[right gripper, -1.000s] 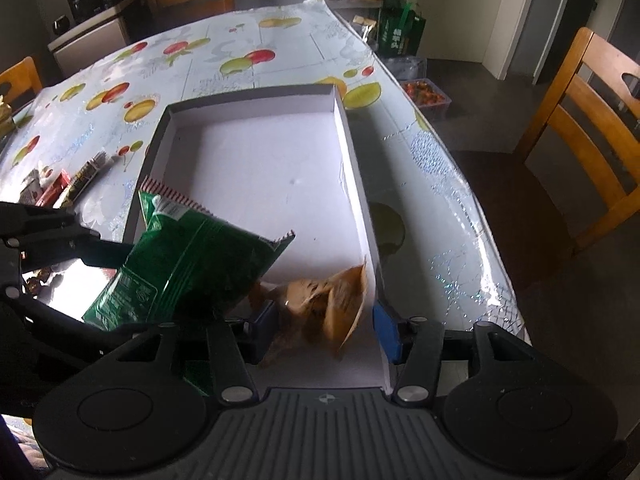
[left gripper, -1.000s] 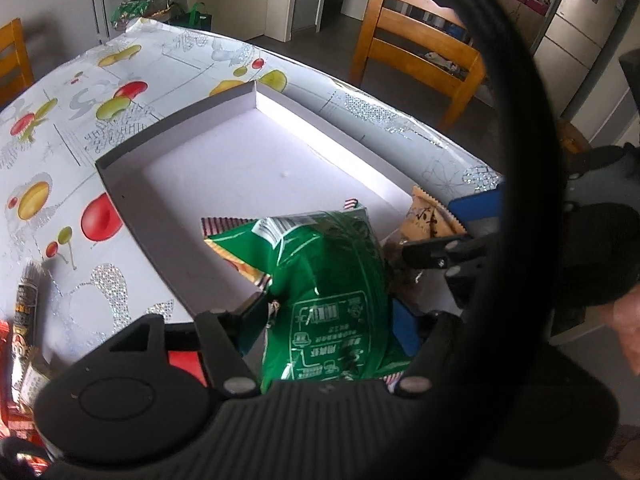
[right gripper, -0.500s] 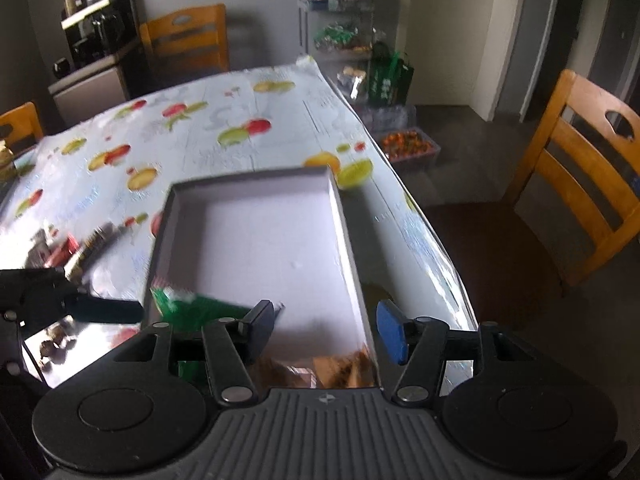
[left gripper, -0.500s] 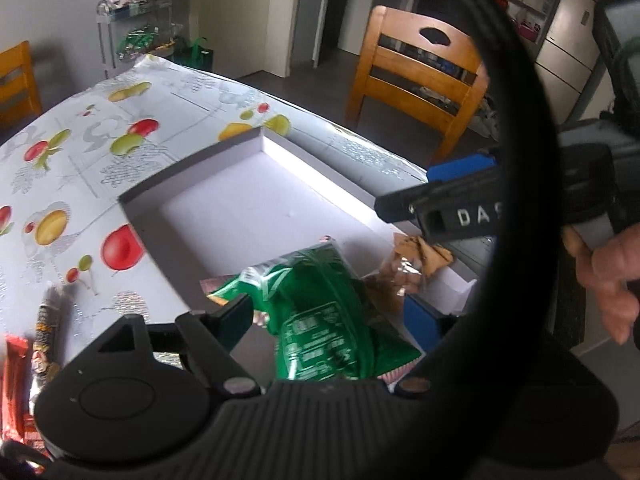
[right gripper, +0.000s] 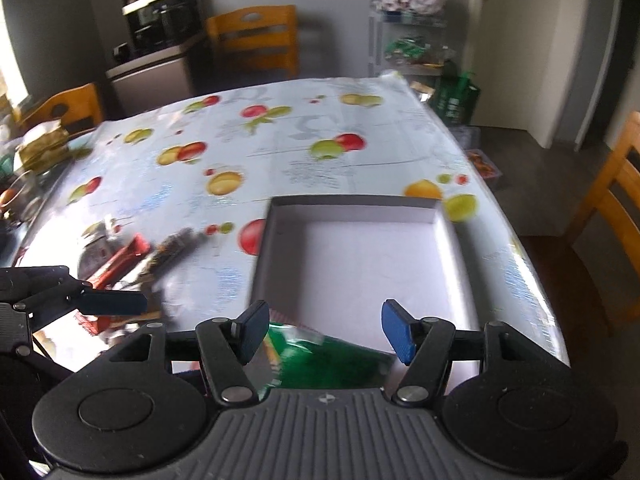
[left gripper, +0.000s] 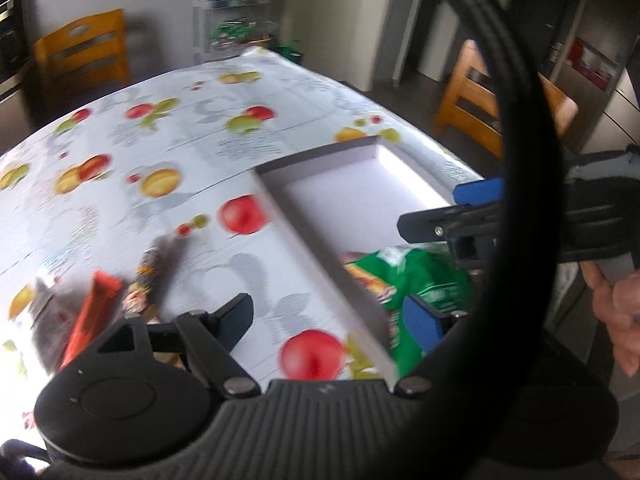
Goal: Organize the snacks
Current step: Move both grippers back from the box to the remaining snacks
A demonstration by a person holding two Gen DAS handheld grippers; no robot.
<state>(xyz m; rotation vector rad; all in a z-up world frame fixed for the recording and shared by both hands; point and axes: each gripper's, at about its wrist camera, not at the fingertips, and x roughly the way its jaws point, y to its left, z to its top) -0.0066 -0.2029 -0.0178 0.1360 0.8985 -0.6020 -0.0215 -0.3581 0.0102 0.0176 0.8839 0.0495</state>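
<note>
Box (right gripper: 452, 248), shallow, white inside, grey walls, on fruit-print tablecloth (right gripper: 280, 152) near table's right edge. Green snack bag (left gripper: 416, 280) lying flat in near end of box, against the wall closest to the loose snacks; red-striped top edge visible in right wrist view. No pad touching it in either view.

Left gripper (left gripper: 332, 316): jaws wide apart, nothing between the pads. Positioned above tablecloth and near box wall, one finger over the cloth, blue-padded finger over the bag corner, apart from it.

Right gripper (right gripper: 320, 332): jaws opening, nothing clamped. Green bag seen below and between the fingers, lower in frame, not pressed by either pad. Seen from left wrist camera as dark body with blue pad at the right, over the box's far side; a hand (left gripper: 620, 308) wrapped on its grip.

Loose snacks left of box on the cloth: red wrapper (left gripper: 92, 316), long and narrow; dark stick-shaped packet (left gripper: 156, 276) just beside it, between it and the box. Further wrappers at the cloth's near left edge, too blurred to identify, possibly two or three items.

Both views motion-blurred; print on bag unreadable.

Background: wooden chairs (right gripper: 256, 40) at far side and right of table, wire shelf (right gripper: 408, 40) with green packets, dark appliance (right gripper: 160, 12) on a low cabinet. Thick black cable (left gripper: 520, 160) arcing across left wrist view.
</note>
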